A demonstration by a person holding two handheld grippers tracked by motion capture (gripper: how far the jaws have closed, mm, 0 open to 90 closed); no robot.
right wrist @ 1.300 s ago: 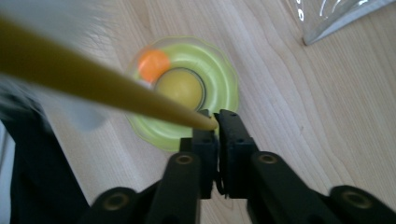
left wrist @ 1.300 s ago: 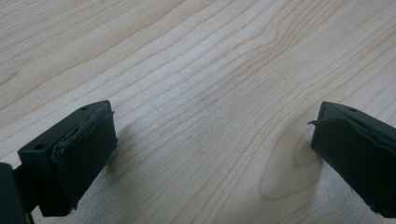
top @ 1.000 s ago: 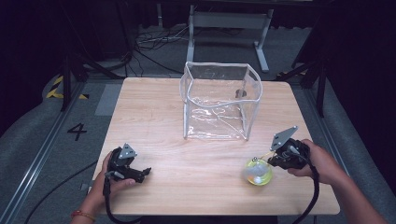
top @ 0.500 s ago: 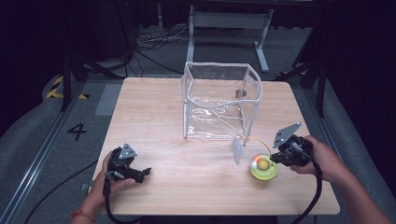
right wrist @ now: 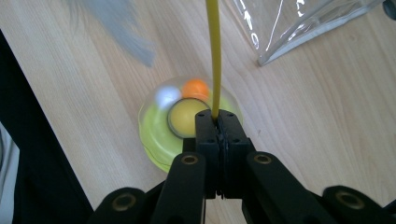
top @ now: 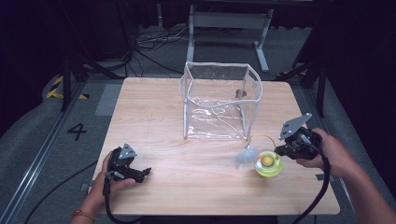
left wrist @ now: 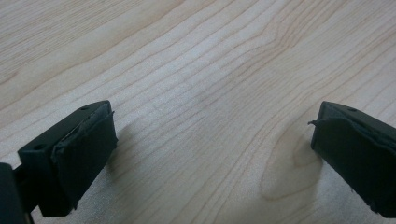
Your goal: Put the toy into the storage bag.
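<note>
Right gripper (right wrist: 217,122) pinched the thin yellow wand (right wrist: 214,56) above the round yellow-green toy (top: 268,163) at lower right (feather blurred); a slip seemed possible. Left gripper (left wrist: 210,149) rested open.

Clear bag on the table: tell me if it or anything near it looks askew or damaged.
The clear bag stands upright and open, but its rim sags unevenly and its walls are creased. Nothing looks spilled or broken. The yellow-green toy lies beside it, its yellow wire pinched in the right tongs; the feather end is blurred.
</note>
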